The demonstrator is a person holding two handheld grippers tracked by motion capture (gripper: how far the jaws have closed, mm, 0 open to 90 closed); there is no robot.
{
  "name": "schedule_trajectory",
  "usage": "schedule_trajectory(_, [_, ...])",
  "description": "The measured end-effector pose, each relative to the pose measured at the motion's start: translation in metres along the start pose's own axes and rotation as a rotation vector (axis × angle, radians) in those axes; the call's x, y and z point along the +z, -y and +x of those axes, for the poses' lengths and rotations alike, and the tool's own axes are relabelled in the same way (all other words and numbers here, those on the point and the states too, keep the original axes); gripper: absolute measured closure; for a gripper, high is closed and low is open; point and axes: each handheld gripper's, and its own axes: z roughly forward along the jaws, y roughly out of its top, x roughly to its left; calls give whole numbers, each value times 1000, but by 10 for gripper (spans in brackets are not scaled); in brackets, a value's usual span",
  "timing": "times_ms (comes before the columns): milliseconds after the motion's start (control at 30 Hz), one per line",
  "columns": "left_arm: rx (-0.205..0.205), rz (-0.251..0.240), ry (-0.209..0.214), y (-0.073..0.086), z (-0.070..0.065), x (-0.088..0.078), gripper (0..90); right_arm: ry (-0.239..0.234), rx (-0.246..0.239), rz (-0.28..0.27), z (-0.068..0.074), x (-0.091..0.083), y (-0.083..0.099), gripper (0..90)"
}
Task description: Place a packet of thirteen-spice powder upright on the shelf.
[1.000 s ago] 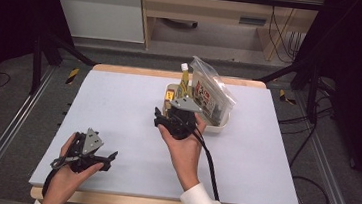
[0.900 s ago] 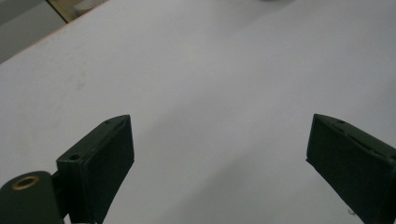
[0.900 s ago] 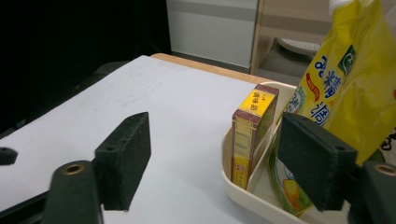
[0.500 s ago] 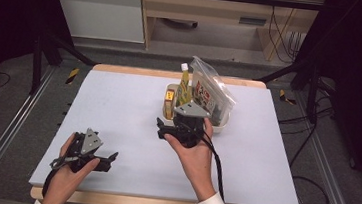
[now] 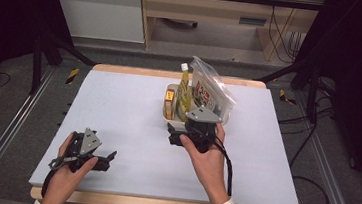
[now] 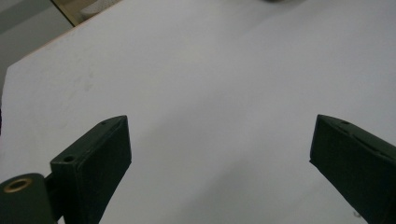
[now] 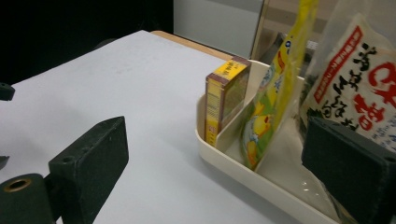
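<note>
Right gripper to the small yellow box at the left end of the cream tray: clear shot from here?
Probably yes. The right gripper sits just in front of the cream tray, jaws open and empty; the small yellow box stands upright at the near end with bare table beside it. The tall yellow pouch crowds its other side.

Bright table, dark surround, soft gripper views

Even overhead light falls on the pale table (image 5: 118, 106), with faint shadows under the hands; the floor left and right sinks into near black. The high view is fairly sharp. In the gripper views the near jaws blur, the bag (image 7: 359, 60) is soft with slight glare, and the tray (image 7: 243, 172) shows small highlights.
</note>
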Motion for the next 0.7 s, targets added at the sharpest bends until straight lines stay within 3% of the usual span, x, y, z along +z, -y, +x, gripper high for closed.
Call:
schedule_trajectory(167, [-4, -3, -3, 0, 1, 0, 51, 36, -11, -1, -10, -6, 4, 81])
schedule_trajectory(700, [-10, -24, -16, 1, 3, -1, 51, 90, 19, 14, -41, -24, 21, 79])
